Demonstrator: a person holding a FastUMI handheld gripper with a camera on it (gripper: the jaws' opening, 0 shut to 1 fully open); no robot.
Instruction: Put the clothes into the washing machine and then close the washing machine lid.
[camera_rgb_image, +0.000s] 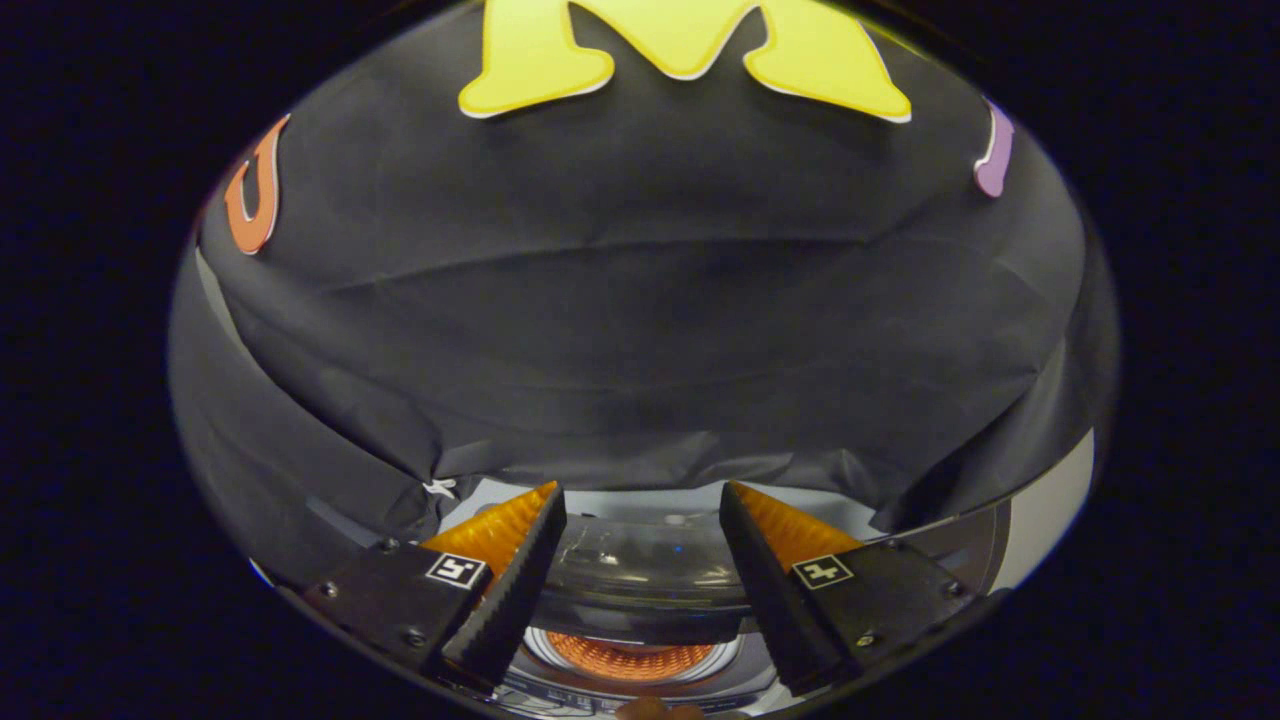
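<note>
washer lid (640, 575) between spread tongs (640, 505)

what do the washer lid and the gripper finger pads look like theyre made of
Washer lid: looks like clear glossy plastic or glass, with light glints on it. The open hand-held gripper has fingers whose pads look like black ribbed rubber, backed by translucent orange plastic.

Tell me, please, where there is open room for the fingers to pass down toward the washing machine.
The open gap lies between the two spread fingers, which hold nothing: it leads over the raised clear lid to the orange-lit drum opening below it. It is tighter beyond the fingertips, where the black cloth wall hangs right behind the washing machine.
</note>
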